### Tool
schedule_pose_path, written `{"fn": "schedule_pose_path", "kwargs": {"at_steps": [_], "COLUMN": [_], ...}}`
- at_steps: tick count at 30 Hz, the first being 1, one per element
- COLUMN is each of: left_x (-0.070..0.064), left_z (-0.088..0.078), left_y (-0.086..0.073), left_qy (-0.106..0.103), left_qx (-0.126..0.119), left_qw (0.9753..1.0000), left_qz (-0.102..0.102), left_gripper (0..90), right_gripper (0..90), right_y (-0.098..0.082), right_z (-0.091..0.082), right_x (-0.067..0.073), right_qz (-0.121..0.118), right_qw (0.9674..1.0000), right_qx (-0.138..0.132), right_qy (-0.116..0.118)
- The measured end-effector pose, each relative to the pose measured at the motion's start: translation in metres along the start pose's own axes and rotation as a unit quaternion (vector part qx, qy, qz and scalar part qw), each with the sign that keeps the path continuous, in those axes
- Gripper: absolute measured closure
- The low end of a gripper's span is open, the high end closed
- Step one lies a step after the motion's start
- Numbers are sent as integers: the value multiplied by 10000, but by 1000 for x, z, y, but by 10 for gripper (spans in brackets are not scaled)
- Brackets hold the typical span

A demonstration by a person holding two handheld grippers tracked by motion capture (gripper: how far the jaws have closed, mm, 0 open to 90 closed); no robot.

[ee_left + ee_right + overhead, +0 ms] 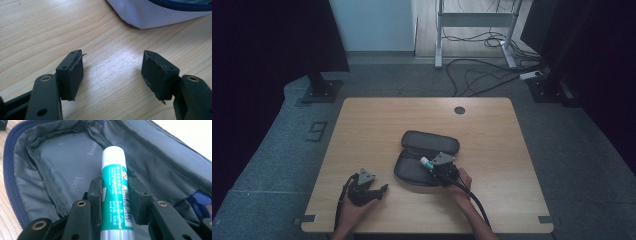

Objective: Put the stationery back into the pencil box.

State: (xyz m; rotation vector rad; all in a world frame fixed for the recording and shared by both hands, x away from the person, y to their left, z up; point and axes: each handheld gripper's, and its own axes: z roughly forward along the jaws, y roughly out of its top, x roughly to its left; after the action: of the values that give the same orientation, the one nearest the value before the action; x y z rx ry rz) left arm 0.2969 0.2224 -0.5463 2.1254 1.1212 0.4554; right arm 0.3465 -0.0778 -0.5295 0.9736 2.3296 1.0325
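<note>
Glue stick (115,187): clamped at mid-body in the right tongs (115,195), held over the unzipped pouch (62,165), apparently to be laid inside.
Long axis: in line with the jaws, white cap leading, aimed into the lining.
Left tongs (112,72): wide apart, empty, kept over the counter (37,30) beside the pouch.

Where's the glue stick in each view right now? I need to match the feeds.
High view: the glue stick pokes out left of the right gripper, over the open pouch.
Left gripper view: not in it; a pale pouch edge at top.
Right gripper view: centre, upright between the jaws, pouch lining behind.
Shared landmark: the pouch.
</note>
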Motion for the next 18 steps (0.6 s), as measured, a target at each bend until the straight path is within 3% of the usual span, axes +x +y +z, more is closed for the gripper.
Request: {"fn": "schedule_pose_path", "kwargs": {"at_steps": [7,11,18], "left_x": [0,0,0], "left_z": [0,0,0], "left_y": [0,0,0], "left_qy": [-1,1,-5], "left_qx": [0,0,1], "left_qw": [10000,10000,10000], "left_qz": [4,5,-3], "left_gripper": [341,340,340], "right_gripper": [631,558,460], "right_y": [-1,0,3], "right_z": [2,0,-9], "right_x": [2,3,1], "right_qz": [-122,-157,102], "right_qw": [9999,9999,9994], "right_qx": [52,-30,-332], "right_qy": [-1,-38,36]}}
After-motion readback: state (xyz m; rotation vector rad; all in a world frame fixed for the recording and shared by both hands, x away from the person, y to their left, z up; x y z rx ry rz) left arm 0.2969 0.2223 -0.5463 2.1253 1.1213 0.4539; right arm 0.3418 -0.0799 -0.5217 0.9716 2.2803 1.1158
